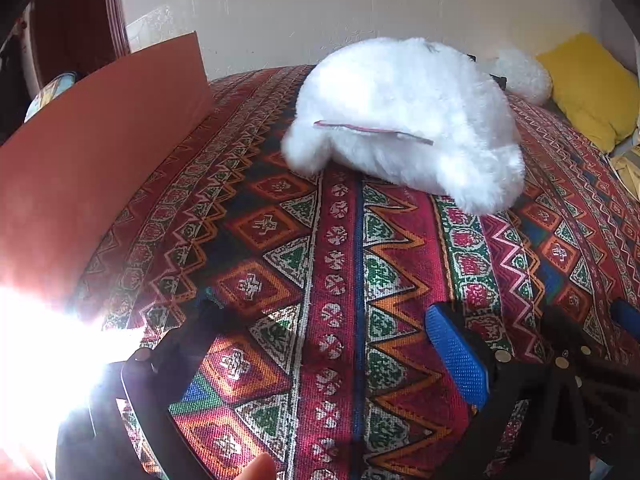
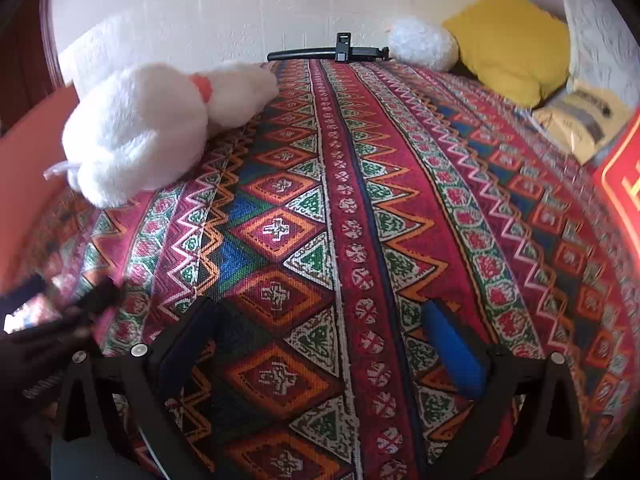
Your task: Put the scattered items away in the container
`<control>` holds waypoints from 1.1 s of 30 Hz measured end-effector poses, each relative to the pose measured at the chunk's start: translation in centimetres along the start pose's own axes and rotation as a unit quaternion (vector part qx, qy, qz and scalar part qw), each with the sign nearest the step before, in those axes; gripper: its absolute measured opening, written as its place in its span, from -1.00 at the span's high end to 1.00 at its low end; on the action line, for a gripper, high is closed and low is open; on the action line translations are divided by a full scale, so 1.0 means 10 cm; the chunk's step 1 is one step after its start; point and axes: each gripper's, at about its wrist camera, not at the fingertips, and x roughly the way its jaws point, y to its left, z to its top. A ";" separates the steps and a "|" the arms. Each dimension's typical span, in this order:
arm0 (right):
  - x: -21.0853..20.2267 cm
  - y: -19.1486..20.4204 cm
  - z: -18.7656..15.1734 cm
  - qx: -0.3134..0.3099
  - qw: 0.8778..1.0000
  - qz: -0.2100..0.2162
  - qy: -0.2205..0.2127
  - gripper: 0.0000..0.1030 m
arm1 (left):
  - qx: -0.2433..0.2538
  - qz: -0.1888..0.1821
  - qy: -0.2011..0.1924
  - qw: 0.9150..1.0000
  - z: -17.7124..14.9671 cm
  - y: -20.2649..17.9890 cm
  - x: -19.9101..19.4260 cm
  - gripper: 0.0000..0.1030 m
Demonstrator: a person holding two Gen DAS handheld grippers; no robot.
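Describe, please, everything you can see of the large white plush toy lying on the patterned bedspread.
The white plush toy is a bulky soft animal with long fluffy fur, lying slumped on the patterned bedspread. A thin sewn-in tag sticks out from its side in the left wrist view; the right wrist view shows rounded limbs, a lighter tag at its near end, and a small orange patch. What animal it is cannot be told. It rests on the cloth alone, near the orange board; neither gripper touches it.
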 end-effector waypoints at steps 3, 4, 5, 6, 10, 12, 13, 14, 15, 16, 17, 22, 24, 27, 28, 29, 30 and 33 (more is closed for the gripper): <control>0.04 0.01 -0.02 0.001 1.000 0.000 0.001 -0.99 | -0.002 -0.002 0.000 1.000 -0.02 0.00 0.00 -1.00; 0.04 0.03 -0.03 -0.001 1.000 -0.003 0.000 -0.99 | -0.003 -0.005 0.001 1.000 -0.02 0.00 -0.01 -1.00; 0.05 0.04 -0.04 -0.002 1.000 -0.006 -0.001 -0.99 | -0.005 -0.007 0.002 1.000 -0.03 0.01 -0.01 -1.00; 0.05 0.05 -0.04 -0.003 1.000 -0.008 -0.001 -0.99 | -0.006 -0.009 0.002 1.000 -0.04 0.01 -0.02 -1.00; 0.07 0.04 -0.03 -0.003 1.000 -0.008 0.004 -0.99 | -0.003 -0.004 0.003 1.000 -0.04 -0.01 -0.03 -1.00; 0.06 0.04 -0.04 -0.003 1.000 -0.008 0.005 -0.99 | -0.004 -0.005 0.004 1.000 -0.05 -0.01 -0.04 -1.00; 0.06 0.04 -0.04 -0.004 1.000 -0.009 0.005 -0.99 | -0.003 -0.005 0.004 1.000 -0.06 -0.01 -0.05 -1.00; 0.05 0.04 -0.04 -0.004 1.000 -0.009 0.005 -0.99 | -0.003 -0.005 0.005 1.000 -0.05 0.02 -0.05 -1.00; 0.05 0.05 -0.05 -0.003 1.000 -0.009 0.005 -0.99 | -0.004 -0.006 0.005 1.000 -0.05 0.02 -0.06 -1.00; 0.06 0.06 -0.05 -0.004 1.000 -0.010 0.005 -0.99 | -0.004 -0.006 0.005 1.000 -0.05 0.01 -0.06 -1.00; 0.05 0.06 -0.05 -0.004 1.000 -0.010 0.005 -0.99 | -0.004 -0.005 0.004 1.000 -0.05 0.00 -0.06 -1.00; 0.06 0.06 -0.05 -0.003 1.000 -0.009 0.005 -0.99 | -0.003 -0.004 0.006 1.000 -0.01 -0.03 -0.09 -1.00; 0.06 0.06 -0.05 -0.003 1.000 -0.010 0.005 -0.99 | -0.004 -0.005 0.006 1.000 0.01 -0.01 -0.08 -1.00; 0.06 0.06 -0.04 -0.003 1.000 -0.009 0.005 -0.99 | -0.003 -0.005 0.006 1.000 0.02 -0.01 -0.08 -1.00; 0.06 0.06 -0.04 -0.003 1.000 -0.010 0.005 -0.99 | -0.003 -0.005 0.007 1.000 0.03 -0.01 -0.07 -1.00; 0.06 0.06 -0.04 -0.003 1.000 -0.010 0.005 -0.99 | -0.003 -0.005 0.007 1.000 0.04 0.00 -0.07 -1.00; 0.06 0.06 -0.04 -0.003 1.000 -0.010 0.005 -0.99 | -0.003 -0.004 0.007 1.000 0.04 -0.01 -0.07 -1.00; 0.06 0.06 -0.04 -0.003 1.000 -0.010 0.005 -0.99 | -0.003 -0.005 0.007 1.000 0.05 0.00 -0.06 -1.00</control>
